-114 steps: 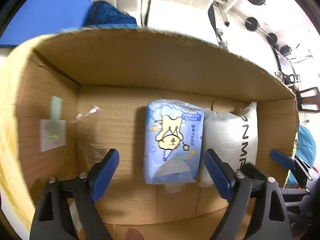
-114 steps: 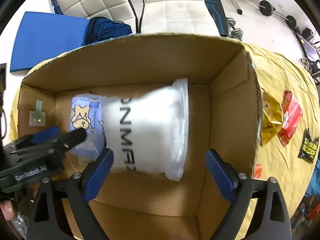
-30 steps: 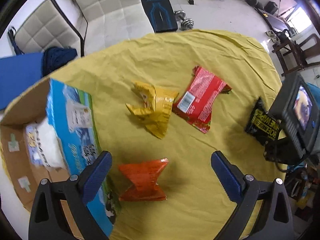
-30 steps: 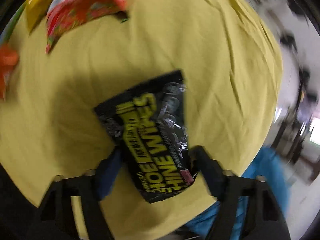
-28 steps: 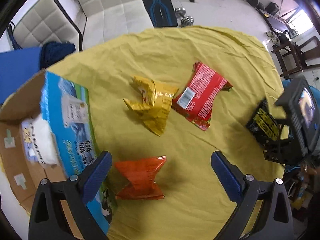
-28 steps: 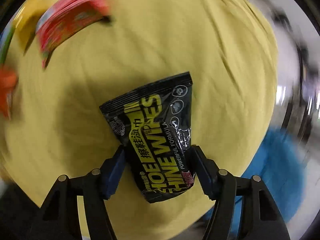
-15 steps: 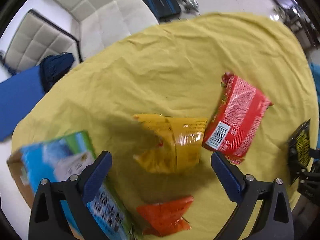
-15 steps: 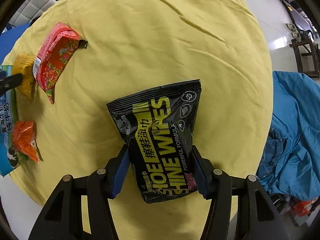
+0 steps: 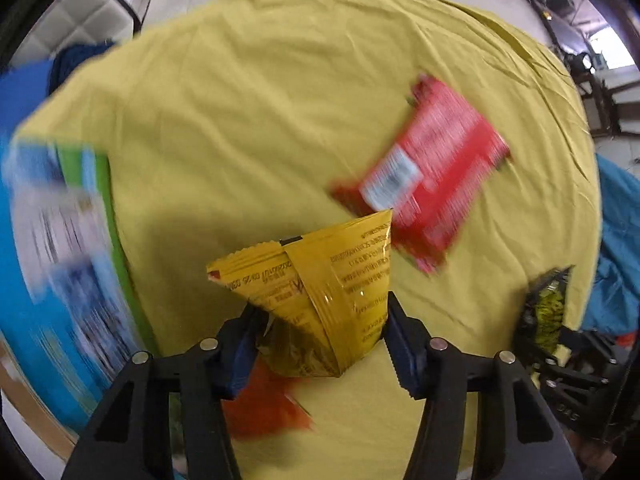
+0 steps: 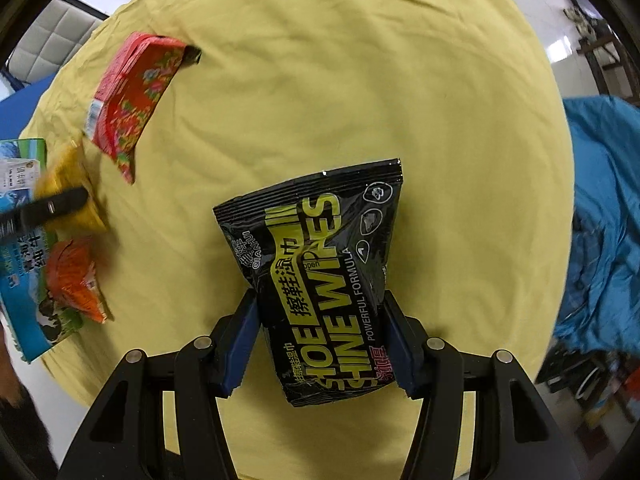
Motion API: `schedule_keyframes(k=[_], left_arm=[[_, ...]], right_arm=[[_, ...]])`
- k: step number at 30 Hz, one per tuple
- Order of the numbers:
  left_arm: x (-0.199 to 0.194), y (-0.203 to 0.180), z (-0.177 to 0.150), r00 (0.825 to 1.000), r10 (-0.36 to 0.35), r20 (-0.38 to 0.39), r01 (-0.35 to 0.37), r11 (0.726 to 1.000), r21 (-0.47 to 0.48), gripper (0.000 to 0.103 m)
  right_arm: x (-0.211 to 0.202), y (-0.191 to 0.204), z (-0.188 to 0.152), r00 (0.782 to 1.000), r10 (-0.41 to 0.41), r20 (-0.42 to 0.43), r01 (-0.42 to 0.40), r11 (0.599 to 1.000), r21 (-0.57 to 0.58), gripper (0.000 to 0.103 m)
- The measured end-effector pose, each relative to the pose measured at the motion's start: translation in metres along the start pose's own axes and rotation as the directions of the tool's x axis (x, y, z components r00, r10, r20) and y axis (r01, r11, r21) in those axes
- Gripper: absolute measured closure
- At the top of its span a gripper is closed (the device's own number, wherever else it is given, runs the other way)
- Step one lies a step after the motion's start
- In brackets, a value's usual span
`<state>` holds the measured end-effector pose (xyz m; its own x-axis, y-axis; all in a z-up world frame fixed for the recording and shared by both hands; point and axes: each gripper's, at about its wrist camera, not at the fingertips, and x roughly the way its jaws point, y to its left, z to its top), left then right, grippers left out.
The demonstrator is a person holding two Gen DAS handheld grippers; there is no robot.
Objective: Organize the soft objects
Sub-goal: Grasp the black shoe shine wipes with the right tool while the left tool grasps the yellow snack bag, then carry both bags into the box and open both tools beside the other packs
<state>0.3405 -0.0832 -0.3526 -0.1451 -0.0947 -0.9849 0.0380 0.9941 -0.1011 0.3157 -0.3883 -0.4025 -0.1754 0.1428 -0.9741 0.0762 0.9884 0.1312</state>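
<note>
- Landmark: the round table under a creased mustard-yellow cloth [image 10: 360, 80].
- Black wipes pouch [image 10: 320, 276]: glossy foil film, flat, wider at its sealed top edge than at the pinched waist. Long axis runs away from the right gripper [image 10: 320, 344], top seal pointing toward the table's middle. It sits near the cloth's edge, clamped at both side edges by the blue pads, the film buckled inward there.
- Yellow snack bag [image 9: 320, 292]: crinkly metallic film, squeezed into a cone, with the serrated seal flaring outward and the narrow end down between the fingers. Left gripper [image 9: 320, 344] jaws have just been closing and now pinch this bag, pads pressed against both its sides.
- Red packet [image 9: 432, 176]: flat, rectangular, white barcode label; lies on the cloth beyond the yellow bag, long axis diagonal. Blurred.
- Orange packet [image 10: 76, 280]: crumpled, pinched at the middle, on the cloth beside the blue-green printed carton [image 10: 24, 280] at the table's rim.
</note>
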Motion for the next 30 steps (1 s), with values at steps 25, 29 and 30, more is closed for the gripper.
schedule_keyframes(k=[25, 29, 30], left_arm=[[0.056, -0.056, -0.111, 1.000, 0.004, 0.004, -0.005, 0.999, 0.046, 0.054], [0.047, -0.067, -0.113, 1.000, 0.012, 0.022, -0.014, 0.999, 0.048, 0.054], [0.046, -0.068, -0.115, 1.000, 0.015, 0.028, -0.016, 0.999, 0.046, 0.054]], right_arm=[[-0.009, 0.014, -0.064, 0.980, -0.167, 0.106, 0.170, 0.985, -0.016, 0.041], [-0.012, 0.012, -0.076, 0.979, -0.169, 0.112, 0.171, 0.985, -0.002, 0.044], [-0.012, 0.015, -0.079, 0.979, -0.168, 0.114, 0.169, 0.986, 0.003, 0.045]])
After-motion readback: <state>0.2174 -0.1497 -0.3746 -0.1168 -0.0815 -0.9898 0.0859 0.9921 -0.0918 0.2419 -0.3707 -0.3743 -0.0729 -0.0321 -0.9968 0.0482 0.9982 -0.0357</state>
